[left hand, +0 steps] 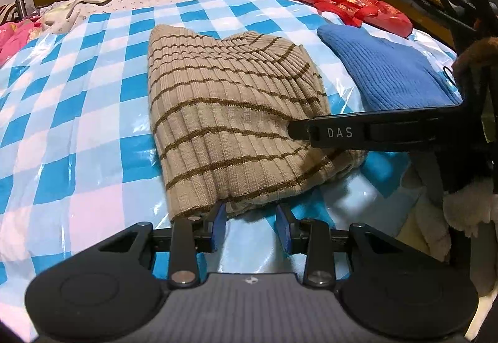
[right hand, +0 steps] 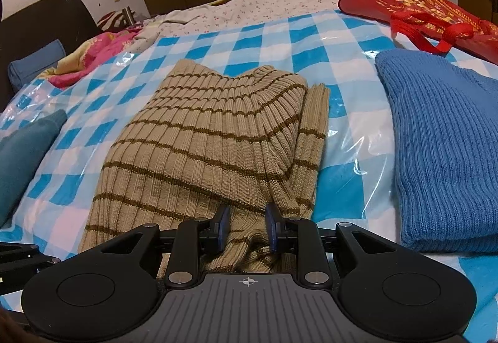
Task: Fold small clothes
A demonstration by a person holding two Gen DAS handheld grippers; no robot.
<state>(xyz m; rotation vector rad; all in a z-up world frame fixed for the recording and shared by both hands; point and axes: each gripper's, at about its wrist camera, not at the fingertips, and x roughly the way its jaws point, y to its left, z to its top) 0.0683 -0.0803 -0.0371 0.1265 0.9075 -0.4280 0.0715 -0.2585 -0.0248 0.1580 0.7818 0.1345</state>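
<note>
The right gripper [right hand: 247, 226] has its jaws around the striped sweater's [right hand: 214, 137] hem, not clearly clamped; the left gripper's [left hand: 251, 226] jaws stand apart, empty, so the fold may slip on the glossy sheet [left hand: 77, 112].

Open checked plastic sheet [right hand: 274, 40] runs wide along the far side of the bed, beyond the striped sweater [right hand: 202, 143], and nothing blocks a pass there. Left of the sweater there's a broad free lane too, narrowing toward a teal bundle [right hand: 28, 140] at the sheet's left edge. On the right, only a slim strip of sheet separates the sweater from the folded blue knit [right hand: 442, 156]. The far right corner is taken by a red bag [right hand: 429, 9], handles trailing close to the blue knit. The near edge is crowded: the right gripper [right hand: 247, 224] sits with spread fingers over the sweater's hem, and the left gripper [left hand: 251, 226] stands open just beside it.
</note>
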